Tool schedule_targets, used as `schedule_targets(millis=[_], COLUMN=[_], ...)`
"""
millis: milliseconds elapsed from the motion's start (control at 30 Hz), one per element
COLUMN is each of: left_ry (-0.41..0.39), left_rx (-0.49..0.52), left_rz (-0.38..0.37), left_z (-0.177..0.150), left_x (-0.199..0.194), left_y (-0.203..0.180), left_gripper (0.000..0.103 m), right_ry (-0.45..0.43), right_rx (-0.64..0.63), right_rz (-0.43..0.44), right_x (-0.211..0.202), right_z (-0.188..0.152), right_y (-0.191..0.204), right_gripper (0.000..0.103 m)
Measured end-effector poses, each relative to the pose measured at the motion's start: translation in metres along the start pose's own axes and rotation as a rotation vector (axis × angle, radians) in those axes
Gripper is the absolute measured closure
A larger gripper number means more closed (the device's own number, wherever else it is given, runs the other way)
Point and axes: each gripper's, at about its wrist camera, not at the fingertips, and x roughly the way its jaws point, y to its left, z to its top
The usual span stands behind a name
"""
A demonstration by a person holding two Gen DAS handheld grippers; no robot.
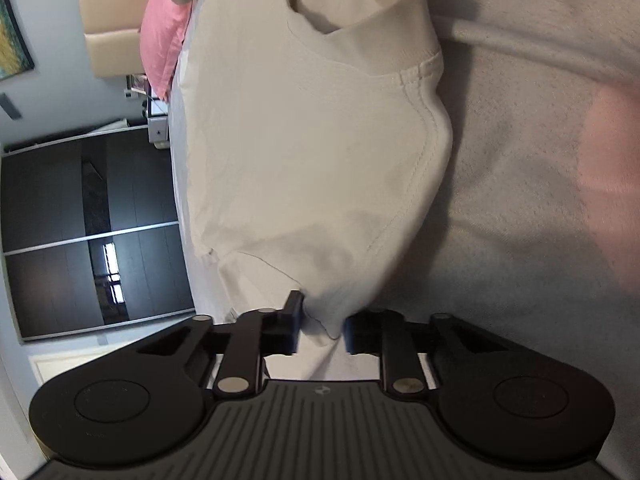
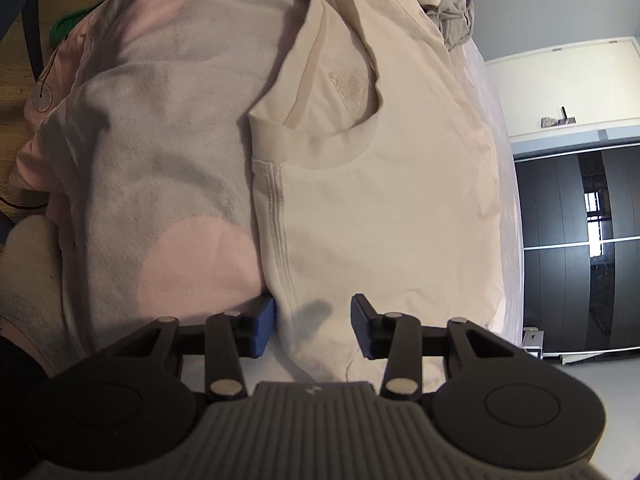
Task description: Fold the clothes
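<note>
Garment: a white T-shirt [image 2: 384,216] lay on the bed, neck opening away from the cameras, already narrowed lengthways with a stitched sleeve seam running along its left edge in the right wrist view.
Bed: a grey blanket [image 2: 168,152] with large pale pink dots covered the bed under and beside the shirt; a pink pillow [image 1: 164,40] sat at the far end.
Left gripper: the left gripper [image 1: 322,326] had its jaws drawn close on a bunched corner of the shirt's near hem, and the cloth filled the narrow gap, so I judged it clamped on the fabric.
Right gripper: the right gripper [image 2: 314,326] stood with its jaws apart, straddling the near edge of the shirt; the blue pads did not press the cloth.
Handling: thin cotton jersey, by the look of it light, limp and not slippery; it would likely sag and crease wherever unsupported, and nothing in it could break.
Where to hold: the two near hem corners, pinched through all layers, seemed best for carrying that end up to the collar evenly.
Writing: a triangular mark printed inside the back of the neck [image 2: 348,88] showed lines of text beneath it, too faint to read; the brand could not be told.
</note>
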Motion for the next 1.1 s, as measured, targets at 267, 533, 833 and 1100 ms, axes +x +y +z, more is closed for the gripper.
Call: schedule_targets(millis=[267,533,833,1100], left_ry=[0.008,-0.033,-0.108,-0.137], left_rx=[-0.070,-0.060,0.004,0.016], left_rz=[-0.080,-0.174,-0.388,-0.472], left_z=[-0.012,-0.028,-0.040,-0.041], left_x=[-0.025,-0.057,-0.102,-0.101], left_y=[0.022,0.054,0.049,0.024], left_gripper=[0.101,0.101,0.101,0.101], right_ry=[0.021,0.006,0.007,0.044], right_rx=[0.122,0.176,0.112,0.059], right_rz=[0.090,0.185,0.406,0.487], right_x=[-0.005,-0.037,-0.075,-0.054], right_z=[-0.002,-0.022,-0.023,-0.022], right_y=[-0.024,-0.062,-0.051,-0.035], right_gripper=[0.100,0.101,0.101,0.101])
